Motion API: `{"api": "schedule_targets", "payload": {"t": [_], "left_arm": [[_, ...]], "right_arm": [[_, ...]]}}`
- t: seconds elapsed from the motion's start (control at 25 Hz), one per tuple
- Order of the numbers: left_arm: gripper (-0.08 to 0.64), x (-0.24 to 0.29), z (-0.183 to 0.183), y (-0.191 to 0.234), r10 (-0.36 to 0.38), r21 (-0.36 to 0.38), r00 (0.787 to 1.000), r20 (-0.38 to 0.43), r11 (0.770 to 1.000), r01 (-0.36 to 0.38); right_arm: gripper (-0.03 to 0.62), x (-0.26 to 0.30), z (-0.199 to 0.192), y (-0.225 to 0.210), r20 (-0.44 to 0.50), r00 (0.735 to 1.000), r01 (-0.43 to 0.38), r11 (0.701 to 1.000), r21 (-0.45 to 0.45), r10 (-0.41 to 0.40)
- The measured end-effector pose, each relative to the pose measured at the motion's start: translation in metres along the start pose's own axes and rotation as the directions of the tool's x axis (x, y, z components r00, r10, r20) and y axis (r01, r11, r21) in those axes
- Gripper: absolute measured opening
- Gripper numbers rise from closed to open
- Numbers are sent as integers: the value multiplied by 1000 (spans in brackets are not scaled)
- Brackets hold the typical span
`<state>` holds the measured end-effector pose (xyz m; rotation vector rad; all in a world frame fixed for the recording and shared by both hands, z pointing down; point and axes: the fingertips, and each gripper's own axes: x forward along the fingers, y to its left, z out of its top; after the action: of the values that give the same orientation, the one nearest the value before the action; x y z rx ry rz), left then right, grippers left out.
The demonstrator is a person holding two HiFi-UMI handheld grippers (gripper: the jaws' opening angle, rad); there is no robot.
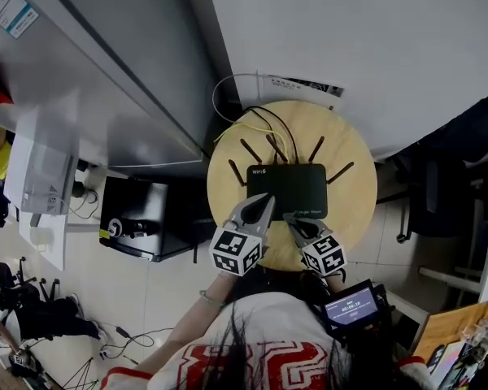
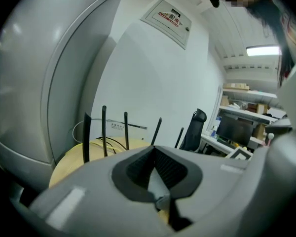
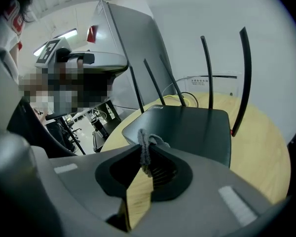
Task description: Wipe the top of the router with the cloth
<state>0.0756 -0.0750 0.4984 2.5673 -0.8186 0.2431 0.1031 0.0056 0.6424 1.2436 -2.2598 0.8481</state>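
A black router (image 1: 286, 187) with several upright antennas lies on a round wooden table (image 1: 228, 161). My right gripper (image 1: 295, 220) hovers at the router's near edge. It is shut on a small grey cloth (image 3: 148, 143) that bunches up out of the jaw tips, with the router's top (image 3: 187, 127) just beyond. My left gripper (image 1: 263, 204) sits over the router's near-left corner, jaws shut with nothing seen between them. In the left gripper view that gripper (image 2: 153, 151) points past the antennas (image 2: 103, 127) toward the white wall.
Black and yellow cables (image 1: 264, 128) trail off the table's far side. A grey cabinet (image 1: 106, 71) stands at the left, with a black box (image 1: 138, 218) on the floor beside the table. An office chair (image 1: 427, 193) is at the right. A small screen (image 1: 354, 307) sits close to the person.
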Motion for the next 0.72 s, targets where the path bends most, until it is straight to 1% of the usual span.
{"api": "schedule_targets", "payload": {"t": [0.12,0.2,0.44,0.72], "left_arm": [[0,1,-1,-1,0,0,1000,0,1000,0],[0,1,0,-1,5,-6,1000,3,1000,-5],[0,-1,1,7,46,-13,999,11,999,-46],[0,-14,1,27,134,-41,991,19,990,-133]], "right_arm": [[43,-1,0,-1,1,1000,-3,1000,0,3],[44,-3,6,-9,13,1000,9,1000,1,-9],[44,-2,41,-63,49,996,77,997,-13,-76],[44,6,77,-120,55,988,149,988,-40,-146]]}}
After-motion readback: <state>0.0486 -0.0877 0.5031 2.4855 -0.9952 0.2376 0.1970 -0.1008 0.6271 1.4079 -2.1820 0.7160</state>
